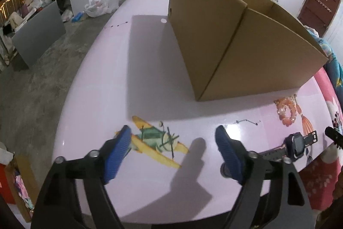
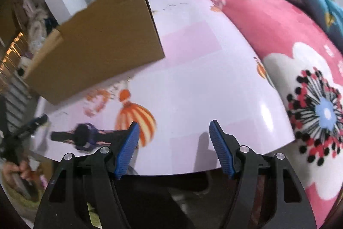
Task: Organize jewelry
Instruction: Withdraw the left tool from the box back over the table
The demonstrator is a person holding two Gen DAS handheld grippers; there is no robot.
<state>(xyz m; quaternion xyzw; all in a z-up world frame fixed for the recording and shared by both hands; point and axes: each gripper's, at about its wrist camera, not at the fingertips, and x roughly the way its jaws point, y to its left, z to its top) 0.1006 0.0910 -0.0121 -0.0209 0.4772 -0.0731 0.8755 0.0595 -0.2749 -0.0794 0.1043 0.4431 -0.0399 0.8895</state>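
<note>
An orange beaded bracelet [image 1: 287, 112] is lying on the pale pink table [image 1: 150, 70], just in front of the near wall of a brown cardboard box [image 1: 246, 46]. Near it, closer to the table's edge, a dark watch [image 1: 297, 143] with a purple-rimmed face is lying flat with its strap stretched out. The box is standing open at the top; its inside is hidden from both cameras, so its contents cannot be told. The left gripper [image 1: 173, 136] is hovering over a printed aeroplane picture [image 1: 154, 141], its blue-padded jaws standing wide apart with nothing between them. The right gripper [image 2: 174, 132] is hanging above the table's near edge, its jaws likewise parted and empty, with the watch just left of its left finger. A pink floral blanket [image 2: 289, 40] is lying beside the table.
</note>
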